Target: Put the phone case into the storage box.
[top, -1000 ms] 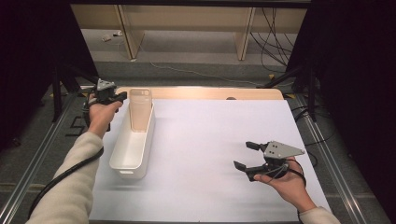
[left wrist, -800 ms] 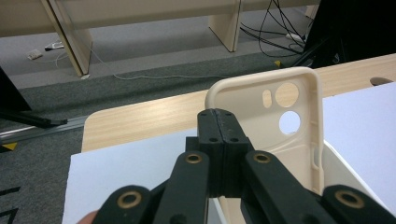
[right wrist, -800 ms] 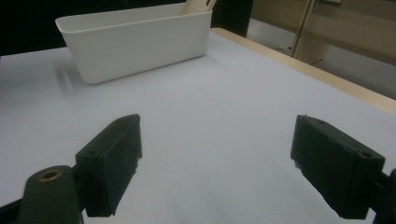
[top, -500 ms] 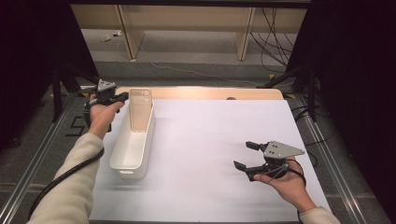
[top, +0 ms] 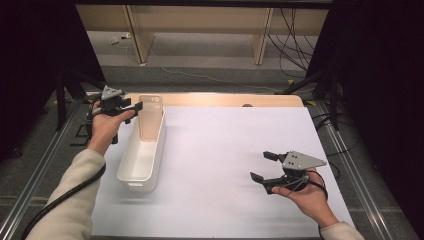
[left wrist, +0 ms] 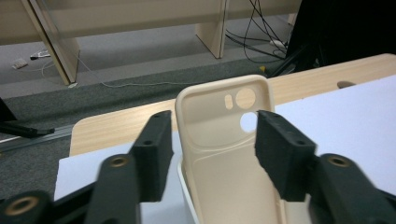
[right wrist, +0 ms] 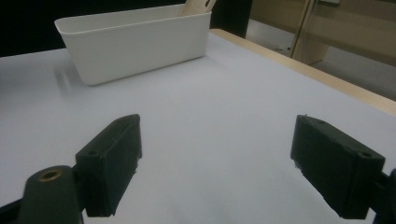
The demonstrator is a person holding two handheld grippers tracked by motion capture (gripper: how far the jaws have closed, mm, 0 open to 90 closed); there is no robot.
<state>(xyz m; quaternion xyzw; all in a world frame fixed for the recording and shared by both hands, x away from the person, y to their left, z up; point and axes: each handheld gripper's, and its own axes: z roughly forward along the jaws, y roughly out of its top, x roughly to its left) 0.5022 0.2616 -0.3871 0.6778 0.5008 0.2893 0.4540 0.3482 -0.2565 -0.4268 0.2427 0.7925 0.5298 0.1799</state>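
Even overhead light falls on the white surface [top: 225,150], which looks bright with a faint bluish cast, while both sides of the high view sink into darkness. The tub [top: 142,155] casts a soft shadow. Close black jaws look blurred.

Phone case [left wrist: 224,154] foot hidden inside the white bin [top: 145,155]

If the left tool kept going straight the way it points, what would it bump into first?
Probably the phone case standing in the white bin: it sits right ahead of the left tool, whose jaws have just opened.
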